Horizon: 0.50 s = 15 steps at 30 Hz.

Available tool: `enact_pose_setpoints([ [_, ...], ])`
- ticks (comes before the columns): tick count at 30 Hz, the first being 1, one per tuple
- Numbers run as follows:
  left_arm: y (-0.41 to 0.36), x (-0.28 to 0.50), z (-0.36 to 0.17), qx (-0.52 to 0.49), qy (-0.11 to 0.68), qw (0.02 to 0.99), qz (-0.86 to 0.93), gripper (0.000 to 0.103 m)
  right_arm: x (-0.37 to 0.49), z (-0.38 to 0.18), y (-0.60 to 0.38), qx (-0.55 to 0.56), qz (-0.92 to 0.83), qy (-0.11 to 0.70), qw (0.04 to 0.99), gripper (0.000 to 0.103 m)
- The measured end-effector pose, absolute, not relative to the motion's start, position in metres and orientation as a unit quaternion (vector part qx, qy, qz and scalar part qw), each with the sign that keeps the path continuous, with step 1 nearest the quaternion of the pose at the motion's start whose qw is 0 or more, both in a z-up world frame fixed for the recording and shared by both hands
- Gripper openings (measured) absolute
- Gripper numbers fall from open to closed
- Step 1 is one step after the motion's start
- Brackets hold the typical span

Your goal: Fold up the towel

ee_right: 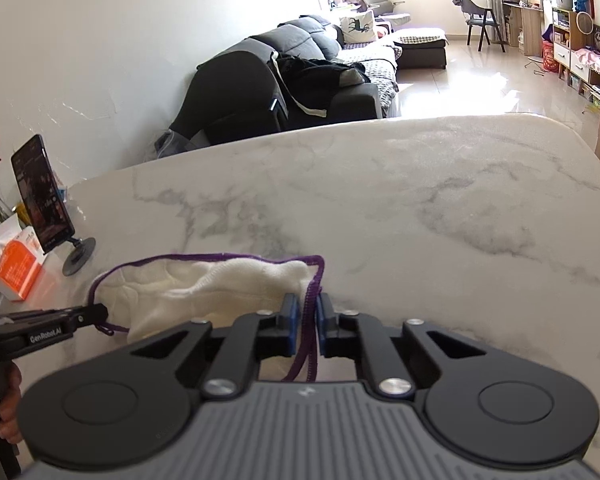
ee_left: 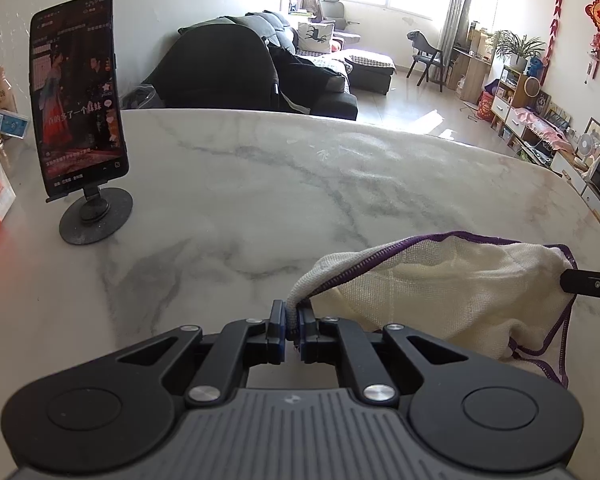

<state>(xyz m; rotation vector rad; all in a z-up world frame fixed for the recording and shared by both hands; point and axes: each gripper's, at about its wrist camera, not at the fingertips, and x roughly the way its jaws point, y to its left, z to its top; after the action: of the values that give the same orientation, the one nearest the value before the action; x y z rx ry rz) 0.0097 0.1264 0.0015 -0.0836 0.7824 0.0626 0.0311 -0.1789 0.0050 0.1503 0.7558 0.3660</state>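
A cream towel [ee_left: 440,292] with purple edging lies bunched on the marble table [ee_left: 260,184], held up at two corners. In the left wrist view my left gripper [ee_left: 291,312] is shut on the towel's left corner, cloth pinched between its blue pads. My right gripper [ee_left: 570,279] reaches in from the right at the towel's other corner. In the right wrist view my right gripper [ee_right: 307,305] is shut on the towel [ee_right: 204,288], whose purple hem runs down between the pads. The left gripper [ee_right: 100,314] grips the far-left corner, with a hand [ee_right: 4,400] behind it.
A phone on a round stand [ee_left: 76,96] stands at the table's left side, also seen as the phone [ee_right: 42,196] in the right wrist view. An orange box [ee_right: 18,268] and packets sit beside it. Beyond the table's far edge are a dark sofa [ee_left: 260,64] and open floor.
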Motion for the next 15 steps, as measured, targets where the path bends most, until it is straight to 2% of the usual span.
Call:
enact_pose_setpoints([
  [15, 0.132, 0.002, 0.015, -0.055, 0.359, 0.931, 0.04, 0.006, 0.012, 0.038, -0.188, 0.072, 0.158, 0.297, 0.939, 0.008],
])
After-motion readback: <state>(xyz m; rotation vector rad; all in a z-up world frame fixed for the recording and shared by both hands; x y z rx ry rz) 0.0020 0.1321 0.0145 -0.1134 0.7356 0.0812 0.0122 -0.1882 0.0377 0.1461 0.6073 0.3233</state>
